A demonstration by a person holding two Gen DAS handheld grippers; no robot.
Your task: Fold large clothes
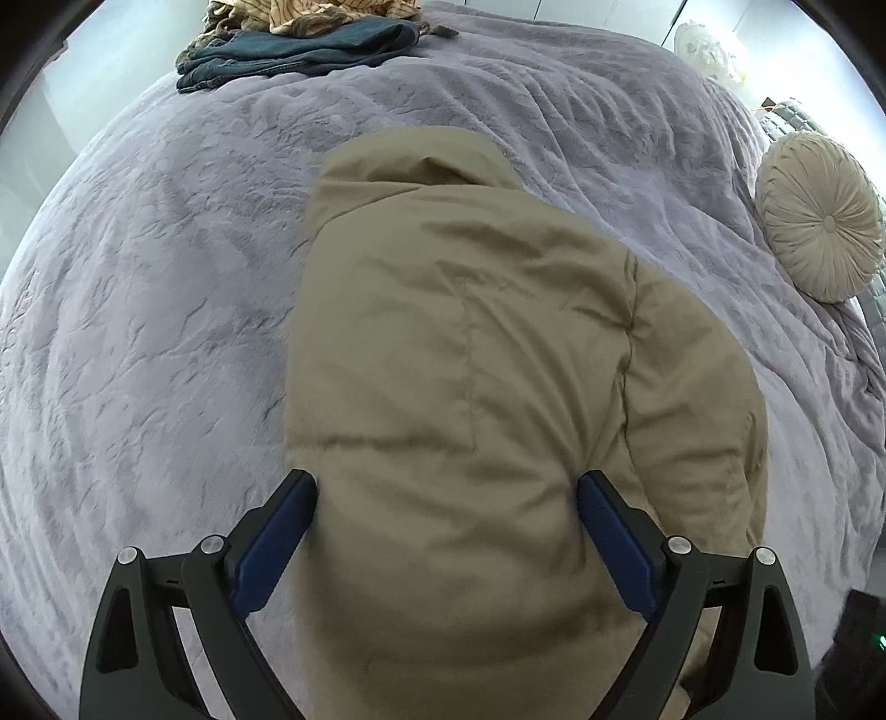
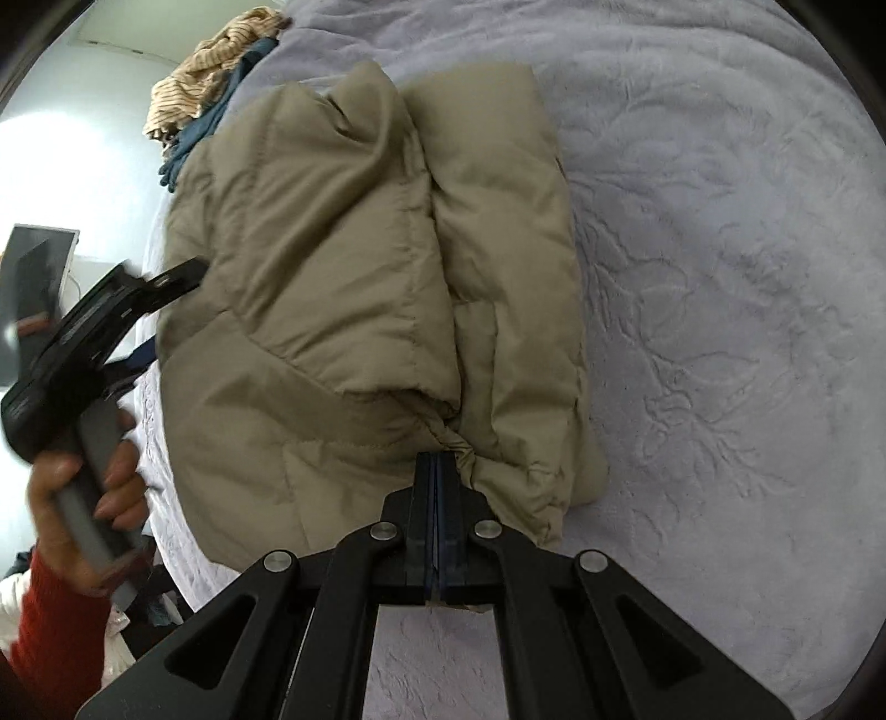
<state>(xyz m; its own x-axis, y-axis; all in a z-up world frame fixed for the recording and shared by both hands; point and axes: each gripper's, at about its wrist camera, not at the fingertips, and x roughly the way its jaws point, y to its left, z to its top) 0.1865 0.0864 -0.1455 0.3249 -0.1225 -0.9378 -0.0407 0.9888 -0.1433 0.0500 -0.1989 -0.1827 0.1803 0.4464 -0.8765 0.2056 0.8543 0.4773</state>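
A wide bed covered by a lilac plush blanket (image 1: 166, 332) fills both views, and the khaki padded jacket (image 1: 470, 360) lies on it, already gathered into a thick bundle with its long axis running away from both cameras toward the far edge of the bed. Seen from the right wrist, the jacket's right-hand portion is doubled over along a lengthwise crease, so two puffy lobes sit side by side with a seam-like valley between them. The right gripper (image 2: 437, 471) is at the near end of that valley, its jaws pressed fully together on a puckered bit of the jacket's hem, so this hand is the one with cloth in its grip and the nearer one to the loose fold. The left gripper (image 1: 447, 493) hovers over the jacket's near left part with its blue pads spread wide to either side of the fabric, apparently not squeezing it; a hand (image 2: 83, 487) in a red sleeve carries it at the bundle's left edge. The next fold probably turns on drawing the pinched hem along or across that long axis. Farther off lie a pile of other clothes (image 1: 299, 44) and a round pleated cushion (image 1: 819, 221).
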